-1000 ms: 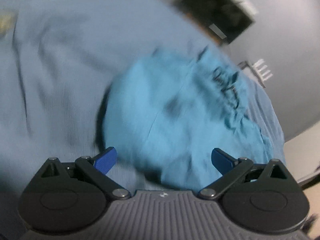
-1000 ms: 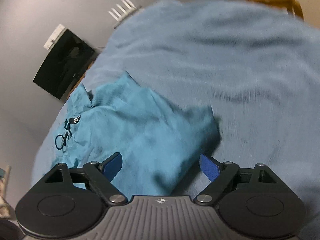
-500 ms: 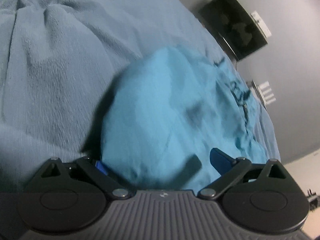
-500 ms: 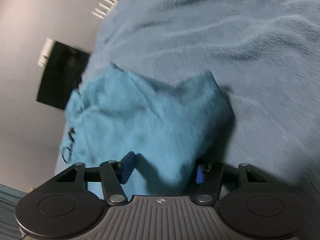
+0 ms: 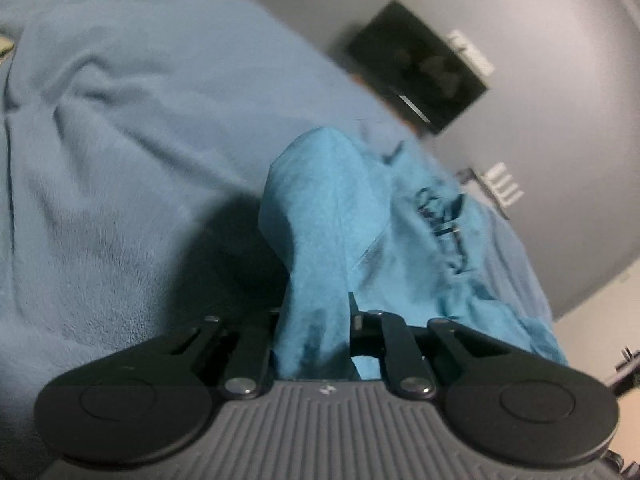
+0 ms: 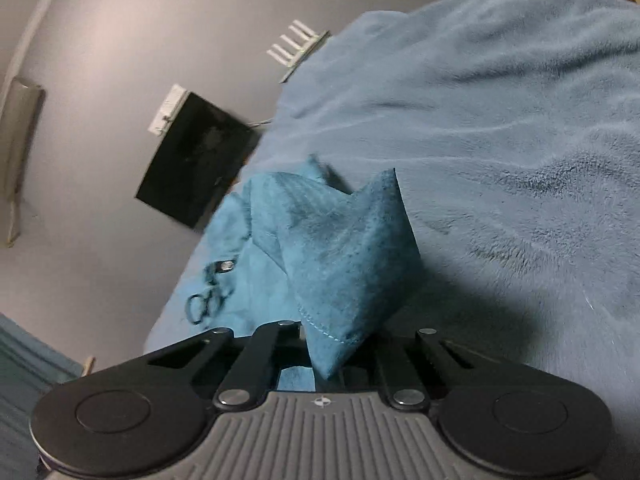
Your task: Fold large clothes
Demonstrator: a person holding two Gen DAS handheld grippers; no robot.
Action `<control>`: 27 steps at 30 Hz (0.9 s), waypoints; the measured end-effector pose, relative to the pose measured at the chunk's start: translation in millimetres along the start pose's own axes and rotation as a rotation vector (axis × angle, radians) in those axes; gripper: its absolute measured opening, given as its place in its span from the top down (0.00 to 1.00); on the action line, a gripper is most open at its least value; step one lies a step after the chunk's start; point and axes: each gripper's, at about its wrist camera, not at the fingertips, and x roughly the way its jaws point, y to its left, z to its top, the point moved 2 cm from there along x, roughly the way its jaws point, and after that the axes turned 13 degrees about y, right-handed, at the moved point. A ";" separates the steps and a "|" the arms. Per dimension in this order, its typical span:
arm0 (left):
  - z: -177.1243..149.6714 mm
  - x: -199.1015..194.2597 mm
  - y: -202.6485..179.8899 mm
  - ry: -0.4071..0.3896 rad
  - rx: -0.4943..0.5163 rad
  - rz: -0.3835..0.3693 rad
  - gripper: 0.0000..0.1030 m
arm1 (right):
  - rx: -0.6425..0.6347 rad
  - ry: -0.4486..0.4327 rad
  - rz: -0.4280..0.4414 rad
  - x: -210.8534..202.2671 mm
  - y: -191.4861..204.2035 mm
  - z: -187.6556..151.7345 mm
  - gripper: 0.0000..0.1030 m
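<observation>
Both tools clamped on the near edge of the teal garment, ready to carry a fold.

The left tool [image 5: 316, 320] is closing on a bunched edge of the soft teal cloth garment [image 5: 320, 216], and the right tool [image 6: 326, 344] is pinching a stitched corner of it [image 6: 340, 248]. The garment lies on the fuzzy pale-blue bed blanket [image 5: 120, 128], stretching toward 12 o'clock with its dark drawstring [image 6: 208, 300] at the right view's 9 o'clock. Likely best: lift both corners evenly, keep the edge taut, lay it forward without dragging the blanket.
</observation>
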 end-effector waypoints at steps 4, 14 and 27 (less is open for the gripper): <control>8.8 -33.2 0.6 0.031 0.031 -0.019 0.92 | -0.003 0.056 0.005 -27.8 12.5 -7.0 0.93; 16.6 -61.7 21.3 0.158 0.039 0.214 0.68 | -0.096 0.119 -0.204 -79.5 37.9 -2.1 0.44; 26.0 -58.0 -72.9 -0.012 0.387 0.268 0.24 | -0.584 -0.031 -0.376 -52.9 111.5 5.8 0.22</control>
